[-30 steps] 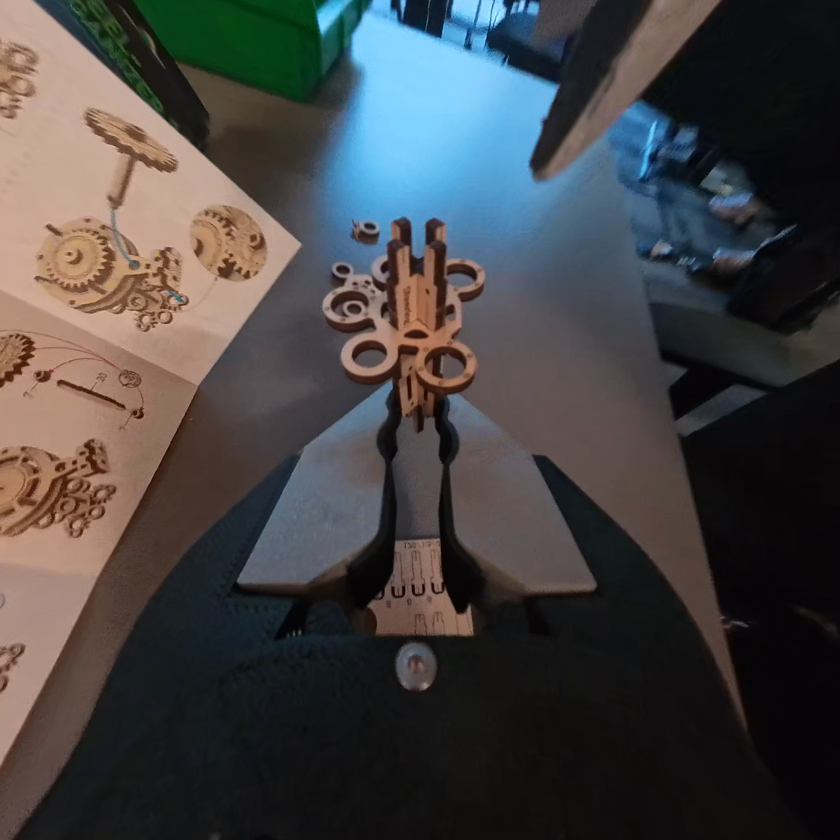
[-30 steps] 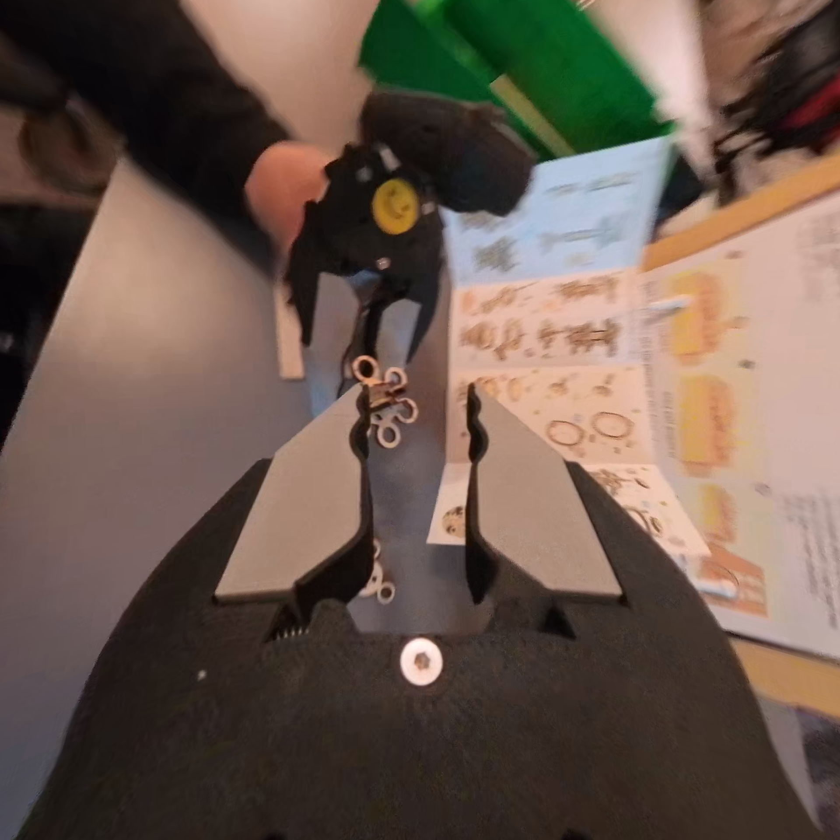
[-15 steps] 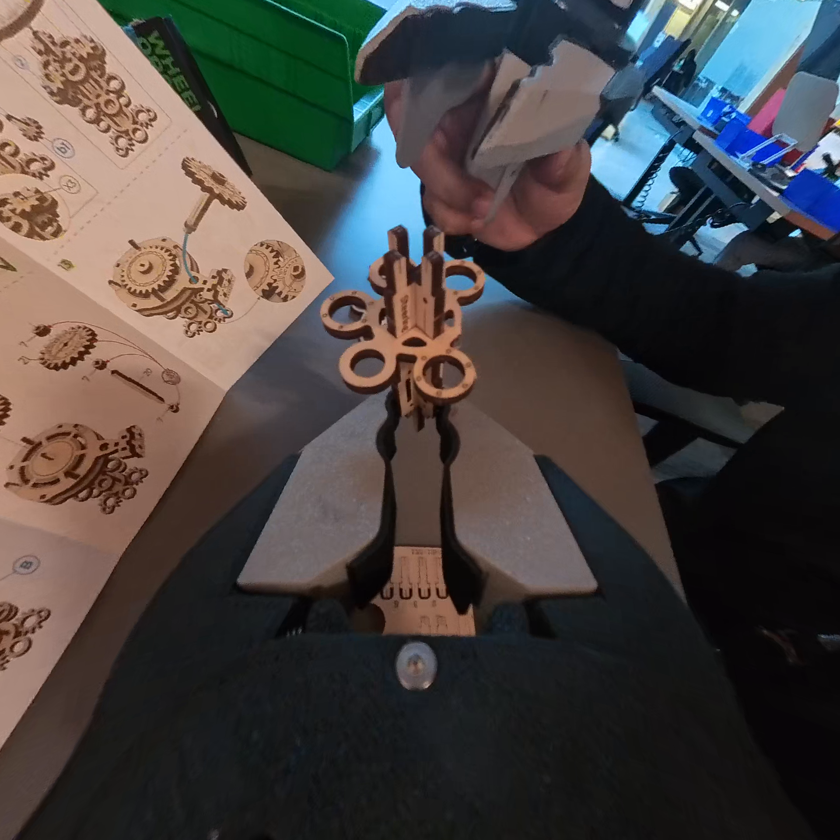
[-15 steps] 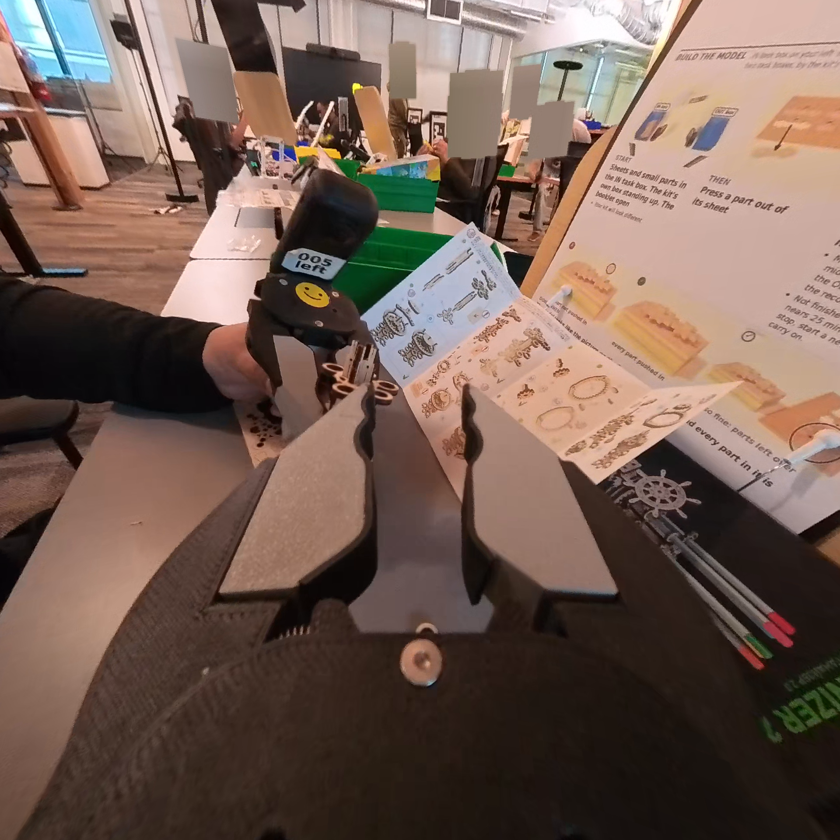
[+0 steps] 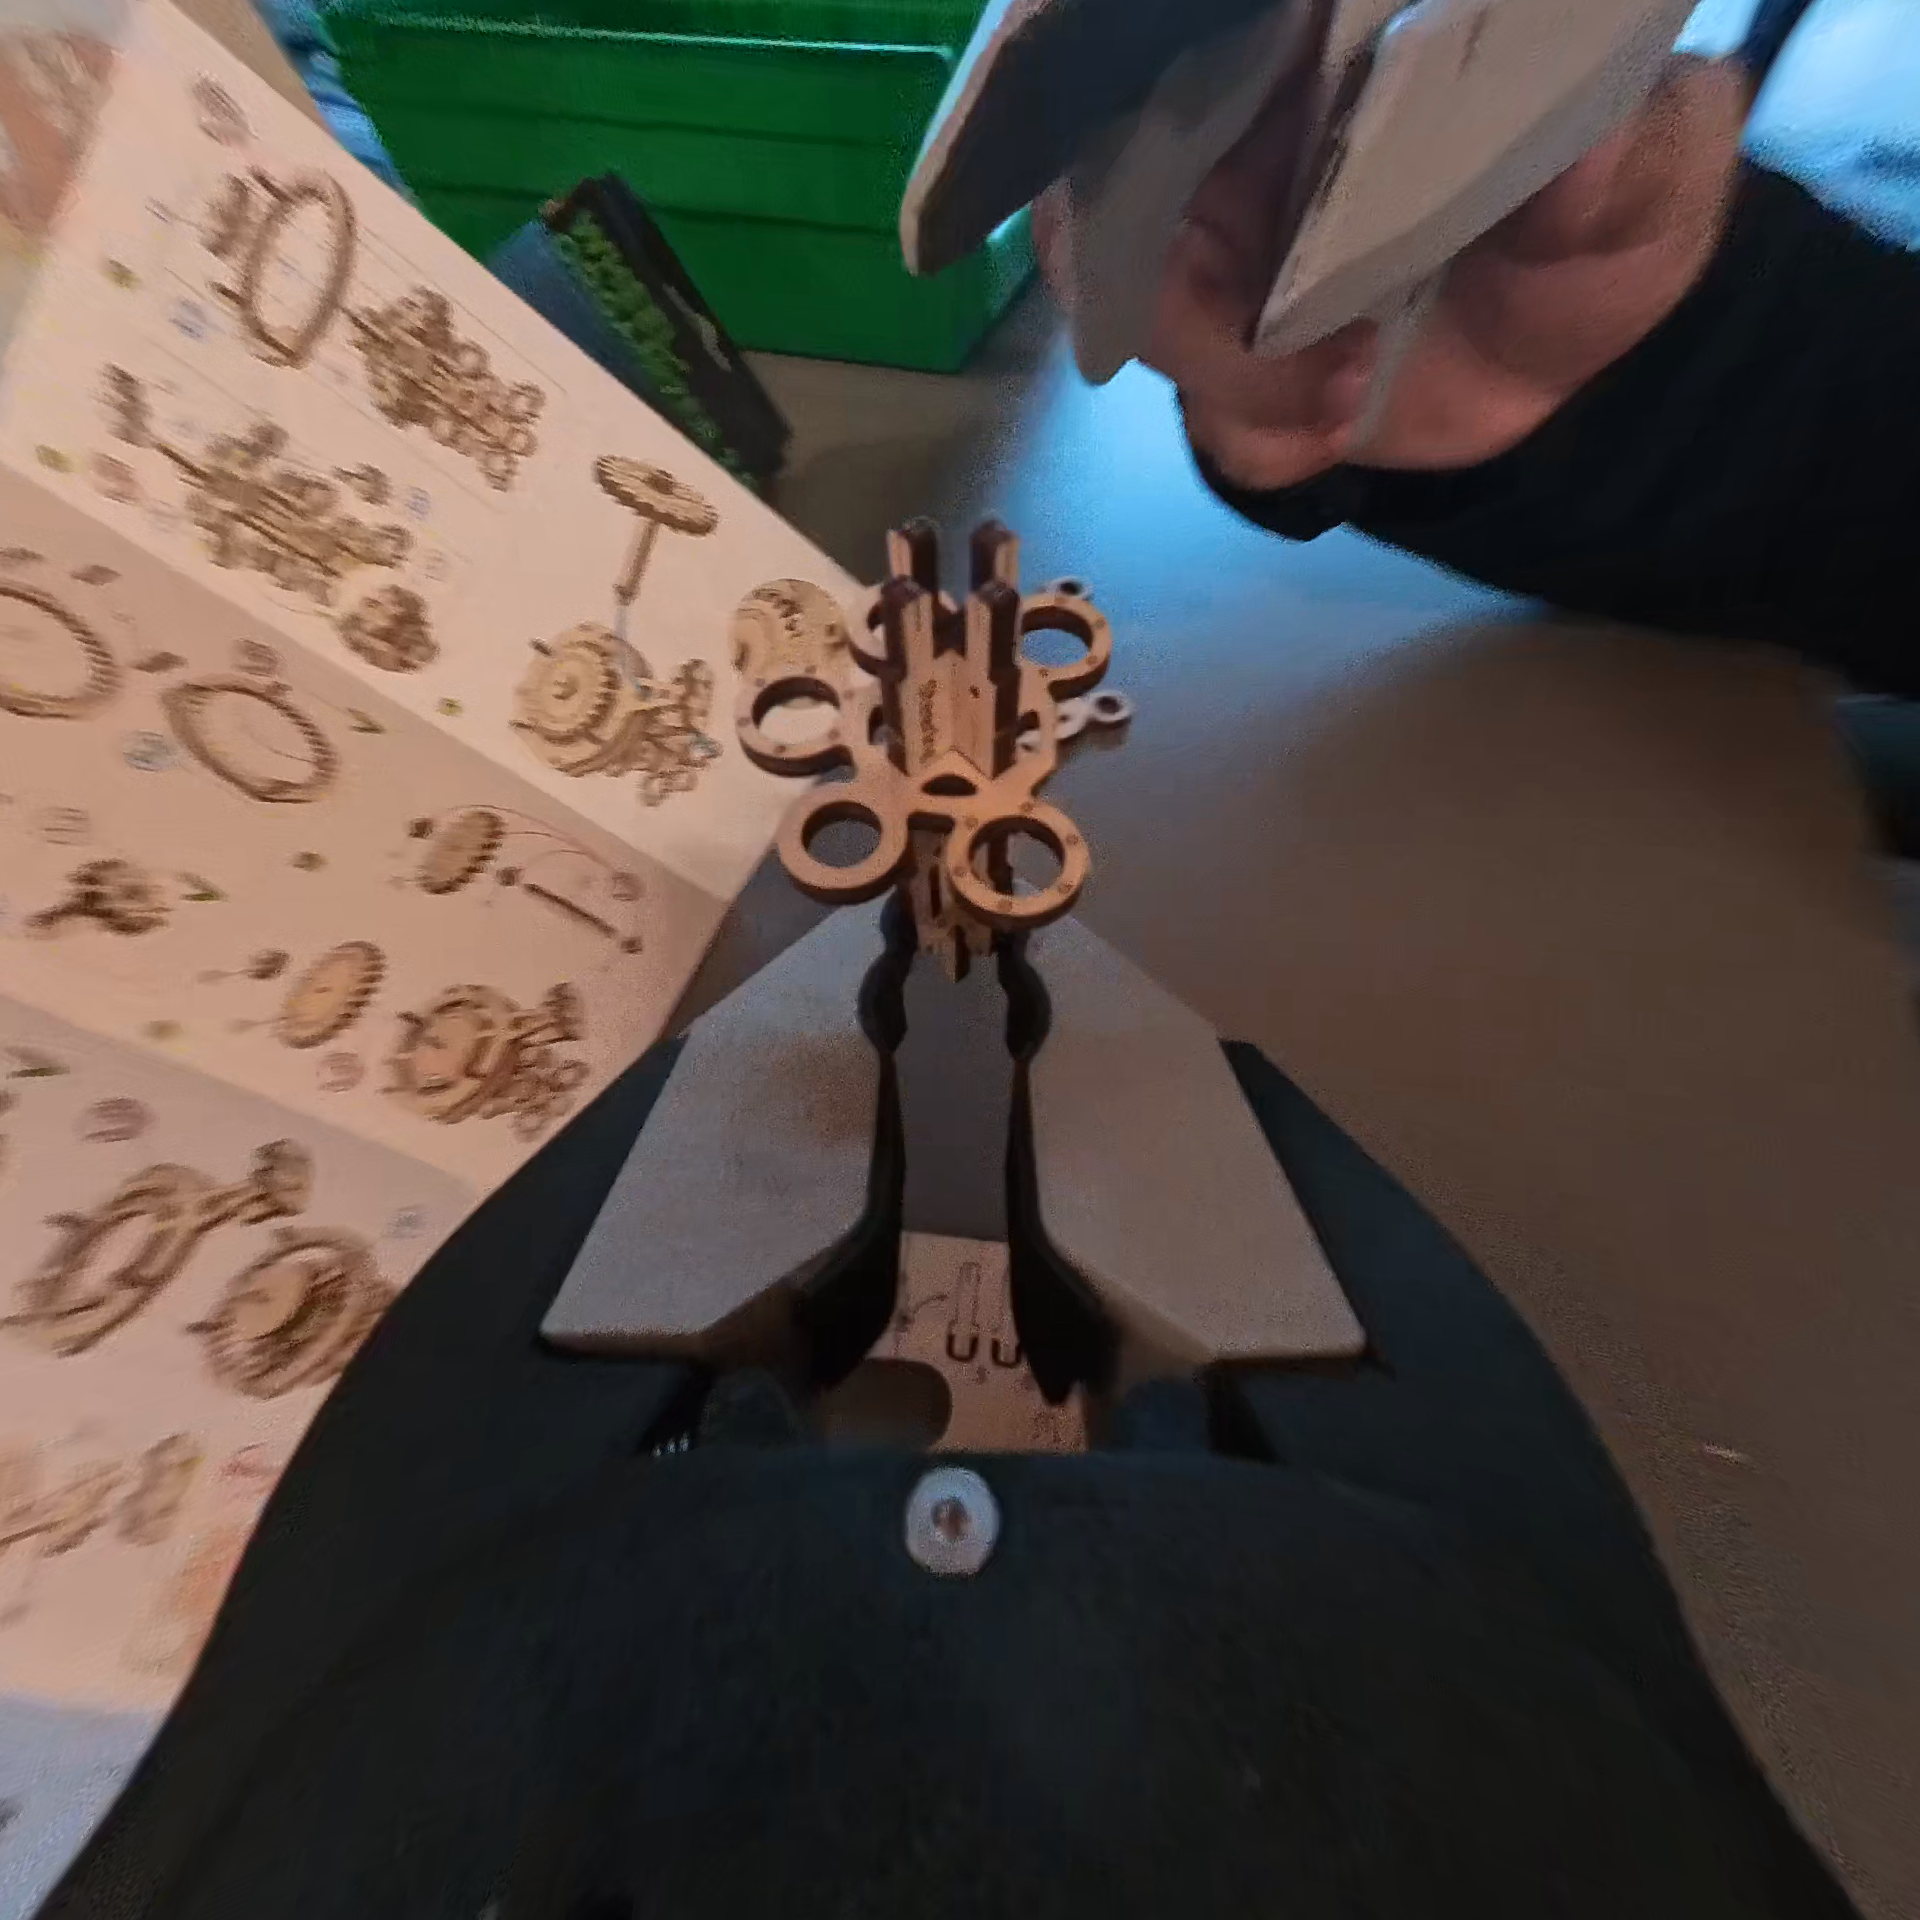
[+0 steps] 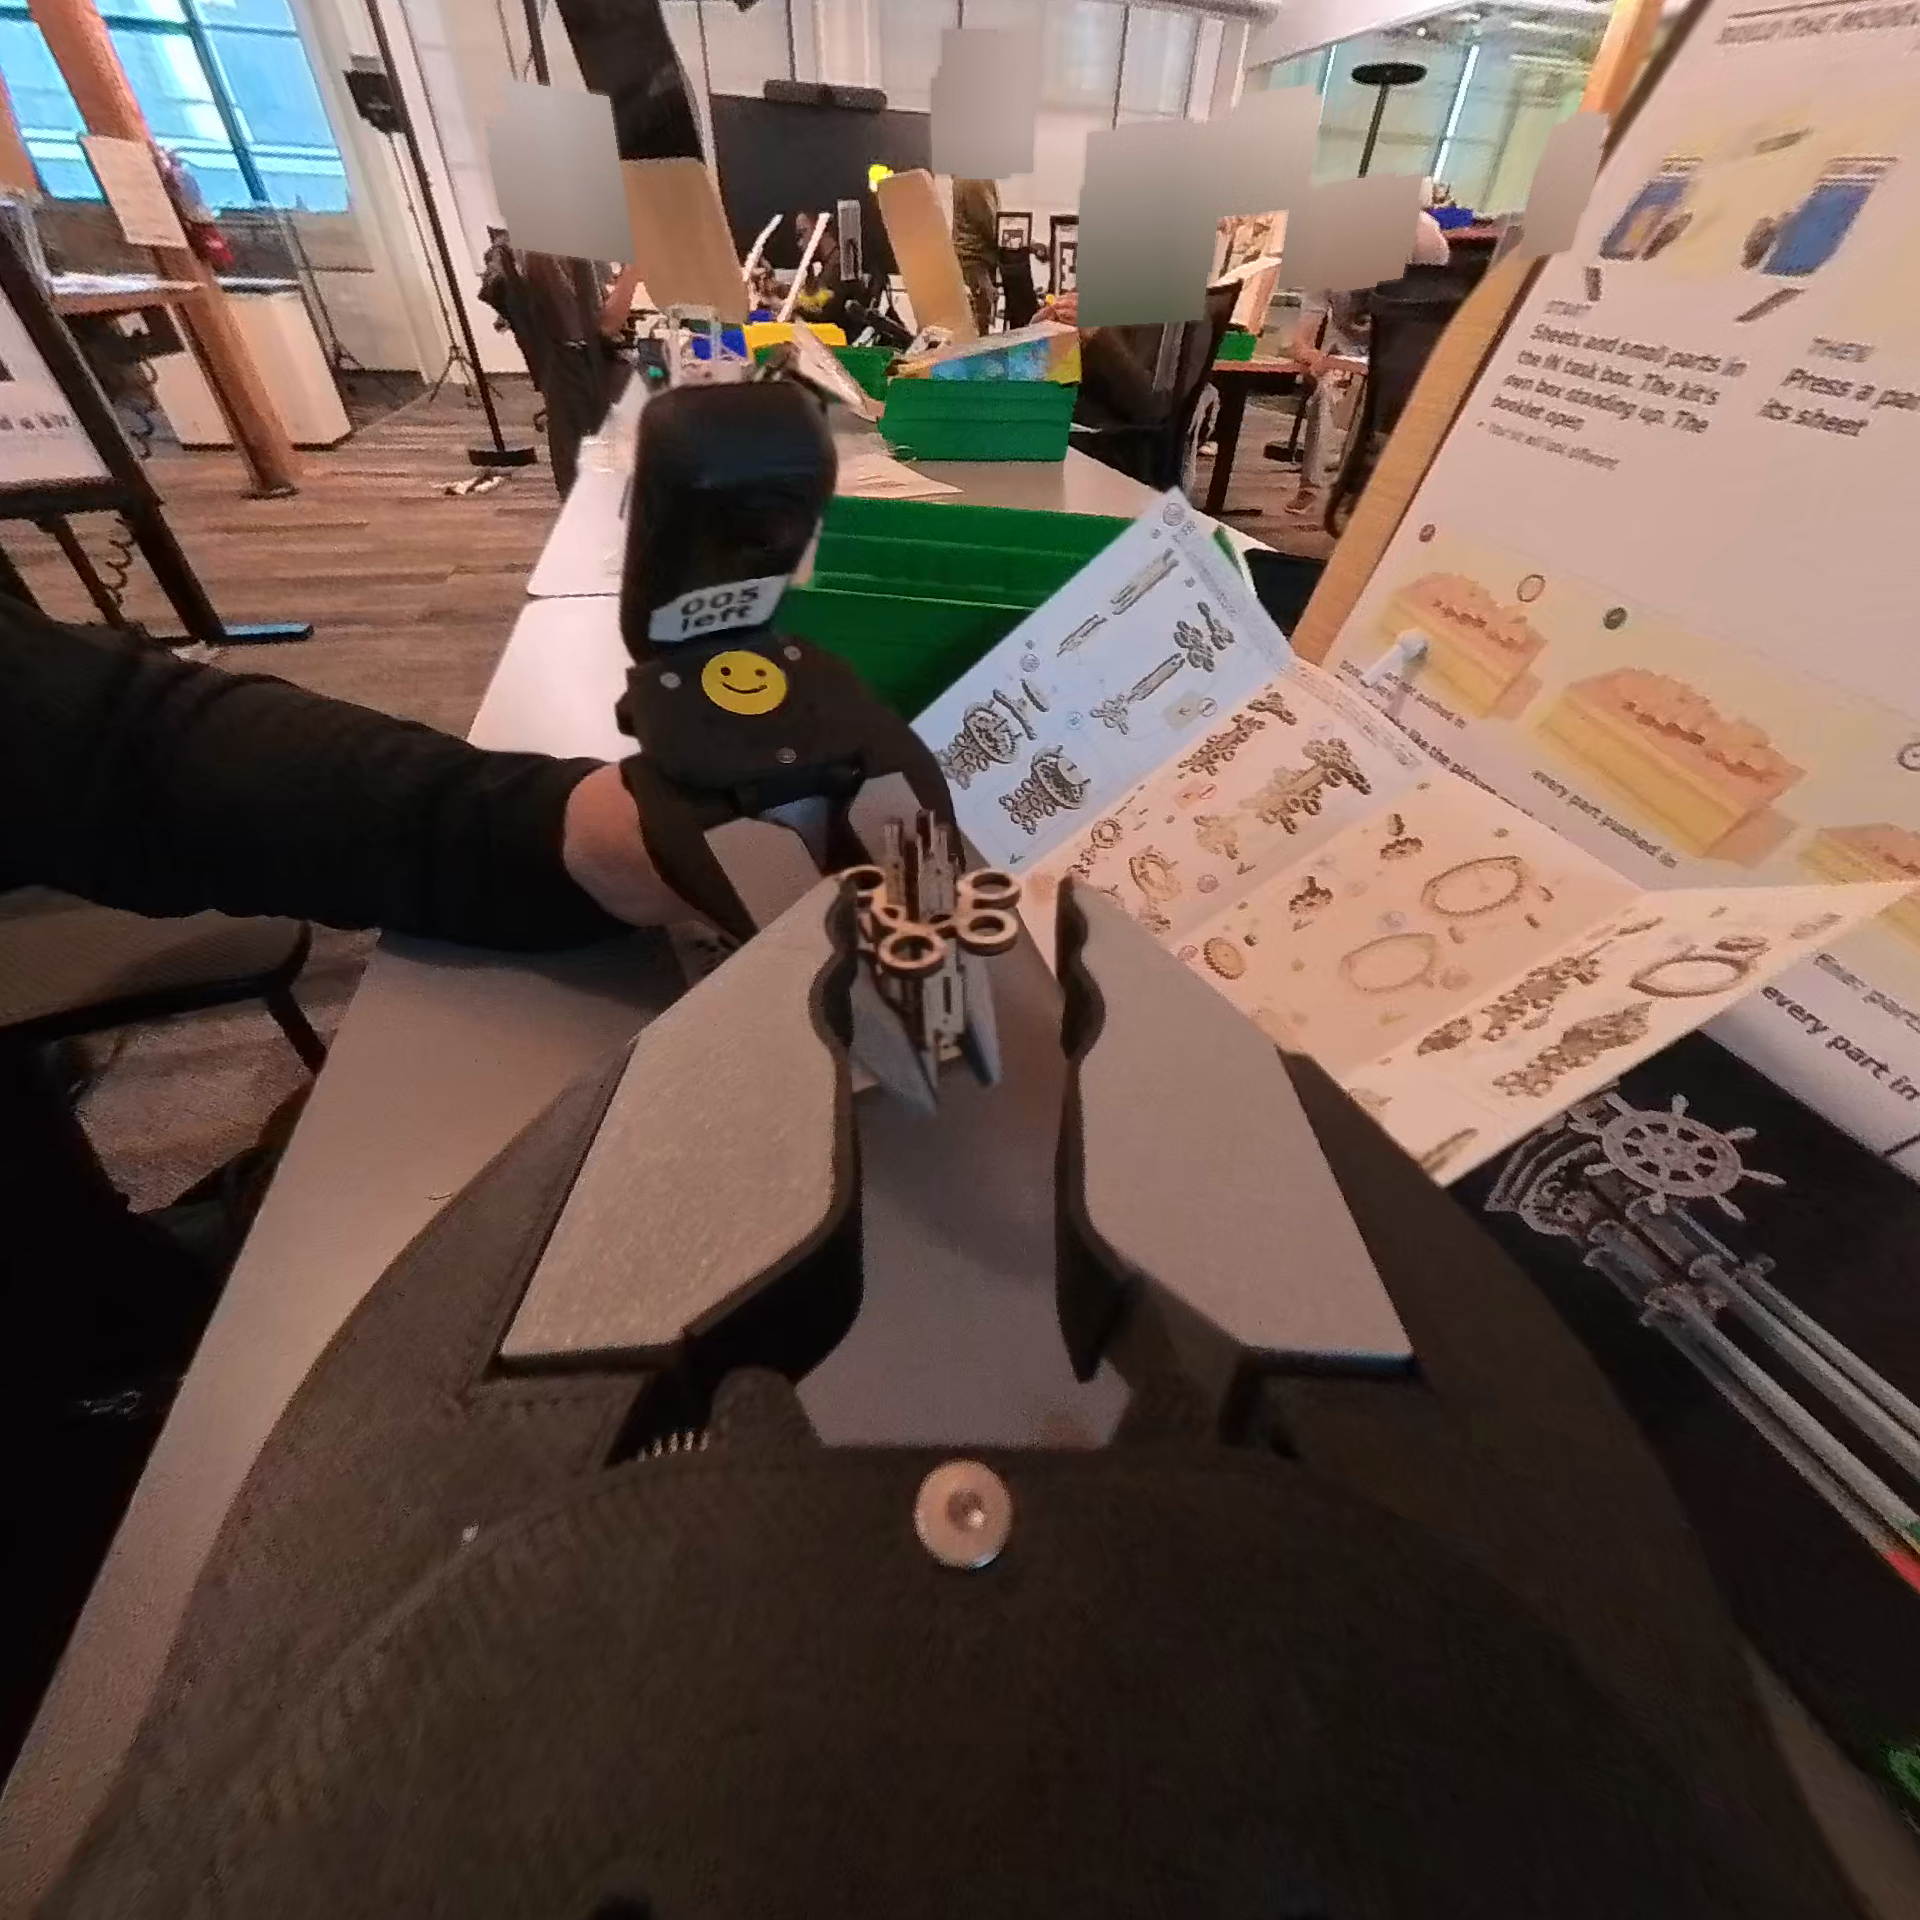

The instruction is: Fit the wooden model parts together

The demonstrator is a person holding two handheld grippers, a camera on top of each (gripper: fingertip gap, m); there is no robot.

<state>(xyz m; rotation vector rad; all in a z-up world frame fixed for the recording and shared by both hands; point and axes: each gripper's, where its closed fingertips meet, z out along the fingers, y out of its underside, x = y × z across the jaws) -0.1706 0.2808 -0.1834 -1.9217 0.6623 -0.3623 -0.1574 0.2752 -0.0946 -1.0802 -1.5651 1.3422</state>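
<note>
My left gripper (image 5: 948,935) is shut on the lower stem of a wooden assembly (image 5: 935,748), a flat piece of linked rings with upright slats through it, held above the grey table (image 5: 1455,1039). My right gripper (image 6: 951,935) is open and empty. In the right wrist view the assembly (image 6: 925,935) and the left gripper (image 6: 935,1039) show in the gap between my right fingers, a little beyond their tips. In the left wrist view the right gripper (image 5: 1278,239), held by a hand, is above and beyond the assembly and apart from it.
An open instruction booklet (image 5: 312,727) stands to the left, also seen in the right wrist view (image 6: 1299,831). Green bins (image 5: 675,156) stand behind it. A small loose wooden ring piece (image 5: 1101,712) lies on the table. A poster board (image 6: 1662,520) and a black box (image 6: 1662,1195) are at the right. My hands' fingertips stand some 9 cm from each other.
The right gripper swung up from the table toward the left one; the assembly now shows between its open fingers. The left gripper still holds the assembly and has turned slightly left.
</note>
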